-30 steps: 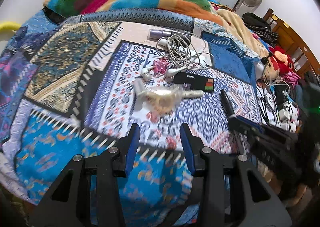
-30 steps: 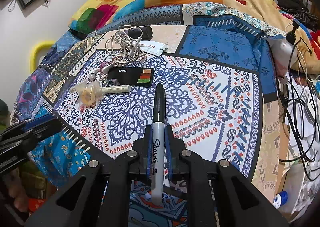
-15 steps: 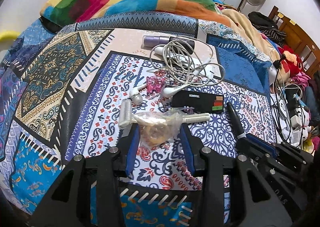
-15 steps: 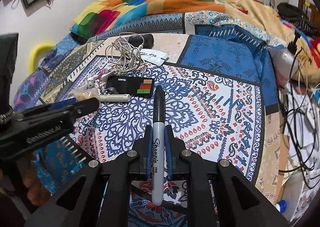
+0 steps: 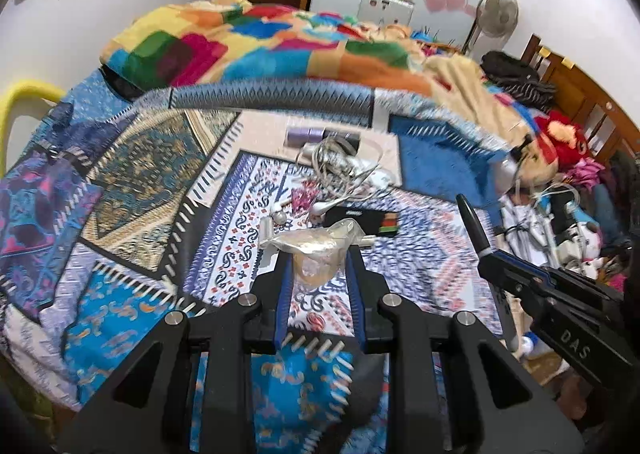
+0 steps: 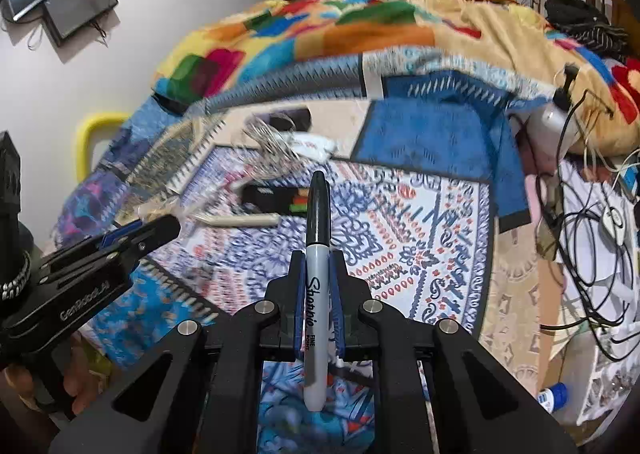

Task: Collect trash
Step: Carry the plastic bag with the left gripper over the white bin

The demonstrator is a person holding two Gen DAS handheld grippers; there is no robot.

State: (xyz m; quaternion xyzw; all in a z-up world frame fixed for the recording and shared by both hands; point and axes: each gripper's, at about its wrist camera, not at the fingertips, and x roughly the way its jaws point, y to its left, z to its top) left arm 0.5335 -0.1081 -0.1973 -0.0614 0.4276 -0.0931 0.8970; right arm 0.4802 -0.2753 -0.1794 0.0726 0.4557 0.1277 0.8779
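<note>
- Closing my left gripper [image 5: 318, 274] on the crumpled plastic bag [image 5: 316, 250], I worry: the film is thin and slippery, so it may slide out if only a loose fold is caught.
- The bag sits between the blue pads [image 5: 283, 286], its top sticking out past the fingertips, just in front of the black box [image 5: 362, 222] on the bedspread [image 5: 132, 181].
- My right gripper [image 6: 318, 294] is clamped on the marker [image 6: 317, 254], beyond the box's right end; a tilt could loosen it.

A tangled white cable [image 5: 340, 165] and a black rectangular box [image 5: 362, 221] lie mid-frame on the blue patterned bedspread [image 5: 120, 189], a pedestal fan [image 5: 496, 15] at upper right.
</note>
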